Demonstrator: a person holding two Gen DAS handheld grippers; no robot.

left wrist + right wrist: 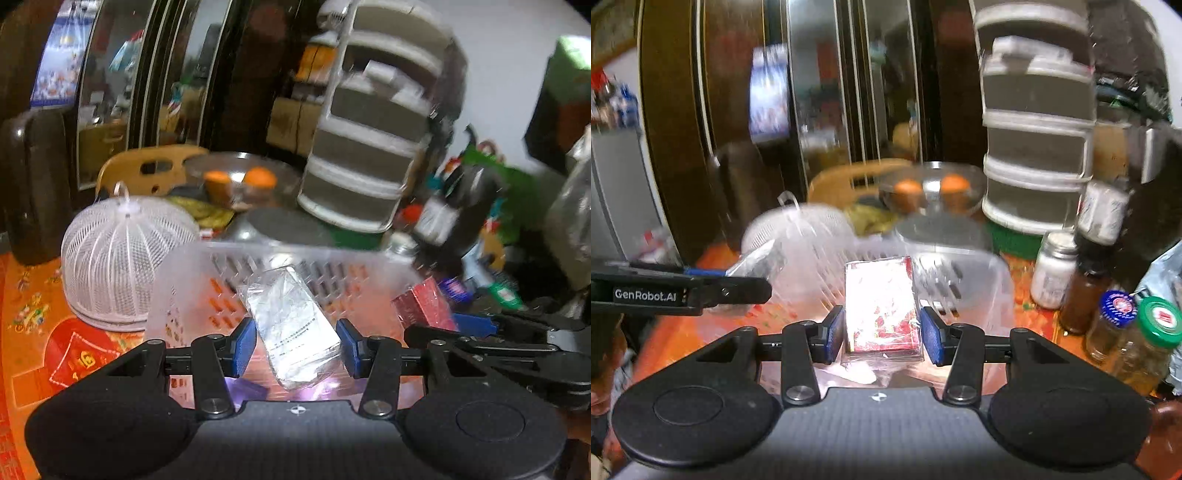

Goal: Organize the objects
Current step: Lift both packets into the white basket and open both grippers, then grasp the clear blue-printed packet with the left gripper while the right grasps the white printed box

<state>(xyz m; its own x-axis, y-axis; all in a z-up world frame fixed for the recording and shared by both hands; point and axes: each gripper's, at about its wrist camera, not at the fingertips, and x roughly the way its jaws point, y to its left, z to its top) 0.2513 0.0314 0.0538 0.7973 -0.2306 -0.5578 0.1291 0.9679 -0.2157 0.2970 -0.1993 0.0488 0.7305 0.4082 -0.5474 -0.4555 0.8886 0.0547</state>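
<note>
My left gripper (pixel 295 345) is shut on a silver foil-wrapped pack (pixel 291 328), held tilted just in front of a clear perforated plastic basket (pixel 229 266). My right gripper (pixel 882 334) is shut on a red patterned box in clear wrap (pixel 881 306), held upright before the same basket (pixel 975 273). In the left wrist view the red box (pixel 424 306) and the right gripper's fingers (pixel 472 325) show at the right. In the right wrist view the left gripper's fingers (pixel 701 272) and the silver pack (pixel 757 262) show at the left.
An orange patterned cloth (pixel 33 306) covers the table. A white mesh food cover (pixel 122 258) stands left of the basket. A glass bowl with orange fruit (pixel 931 188), a grey-and-white tiered holder (pixel 1038 140) and several jars and bottles (pixel 1108 321) crowd the back and right.
</note>
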